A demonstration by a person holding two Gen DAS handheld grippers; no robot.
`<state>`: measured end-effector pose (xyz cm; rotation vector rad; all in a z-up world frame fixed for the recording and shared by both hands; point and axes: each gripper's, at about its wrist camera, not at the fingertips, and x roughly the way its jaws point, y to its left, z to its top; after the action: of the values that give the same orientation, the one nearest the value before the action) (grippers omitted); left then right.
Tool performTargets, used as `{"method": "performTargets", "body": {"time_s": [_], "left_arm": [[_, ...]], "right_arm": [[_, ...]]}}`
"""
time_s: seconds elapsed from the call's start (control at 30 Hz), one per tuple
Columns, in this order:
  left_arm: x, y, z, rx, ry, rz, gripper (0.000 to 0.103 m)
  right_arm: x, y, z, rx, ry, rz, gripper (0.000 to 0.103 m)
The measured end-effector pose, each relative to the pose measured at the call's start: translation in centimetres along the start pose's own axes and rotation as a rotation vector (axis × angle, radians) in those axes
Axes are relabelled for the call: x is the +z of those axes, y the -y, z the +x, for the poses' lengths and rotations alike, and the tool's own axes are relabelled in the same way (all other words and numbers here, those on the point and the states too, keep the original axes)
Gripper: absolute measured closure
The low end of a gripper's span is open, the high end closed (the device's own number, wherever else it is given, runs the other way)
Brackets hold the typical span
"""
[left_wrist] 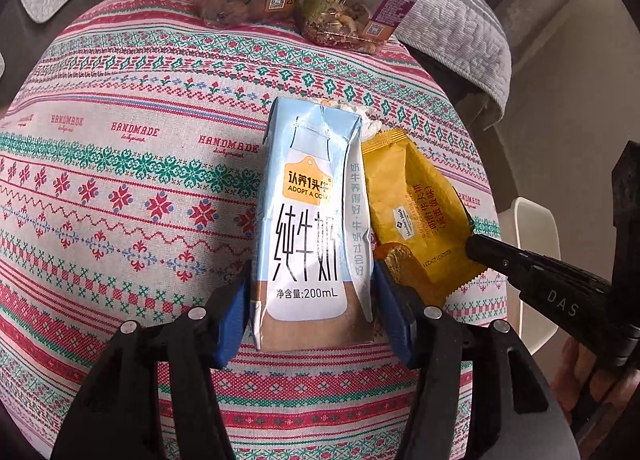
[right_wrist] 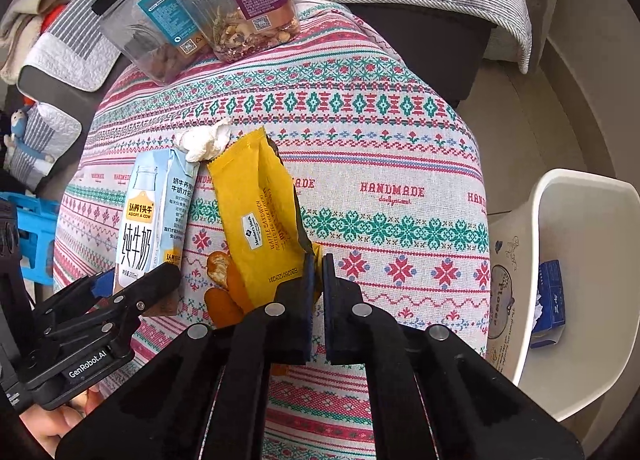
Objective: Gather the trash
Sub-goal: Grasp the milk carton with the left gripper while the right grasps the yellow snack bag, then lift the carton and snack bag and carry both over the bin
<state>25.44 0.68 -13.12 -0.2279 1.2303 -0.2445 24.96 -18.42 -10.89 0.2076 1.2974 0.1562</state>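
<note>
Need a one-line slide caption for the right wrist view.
Right gripper shut on the yellow wrapper beside the milk carton, white bin waiting at the table's edge.

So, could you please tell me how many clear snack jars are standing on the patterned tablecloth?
2, both at the far edge of the tablecloth, side by side and touching: a teal-labelled jar on the left and a purple-labelled jar on the right. Their tops are cropped; none seem hidden.

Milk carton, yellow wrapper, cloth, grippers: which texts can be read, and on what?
milk carton: "ADOPT A COW", "200mL"
yellow wrapper: "Member's Mark", "WAFFLE SANDWICH"
tablecloth: "HANDMADE"
left hand-held gripper: "GenRobot.AI"
right hand-held gripper: "DAS"
white bin: "Flower"
Jar labels: too small.
</note>
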Motion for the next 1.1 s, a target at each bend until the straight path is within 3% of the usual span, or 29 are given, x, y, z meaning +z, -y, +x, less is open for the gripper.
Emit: {"method": "performTargets", "body": {"time_s": [0.47,0.87,1.1], "left_arm": [[-0.9,-0.9,-6.8,-0.093,0.076,-0.042,0.046],[-2.6,1.6,-8.5,-0.146,0.112,-0.06,0.046],[-3.0,3.1,-9.6,-0.167,0.137,-0.043,0.046]], "right_arm": [[0.0,-0.4,-4.7,0.079,0.096,0.001,0.103],[-1.1,1.1,-9.1,0.158,0.171,0.021,0.103],[-2.5,4.1,-11.8,0.198,0.221,0.075,0.103]]}}
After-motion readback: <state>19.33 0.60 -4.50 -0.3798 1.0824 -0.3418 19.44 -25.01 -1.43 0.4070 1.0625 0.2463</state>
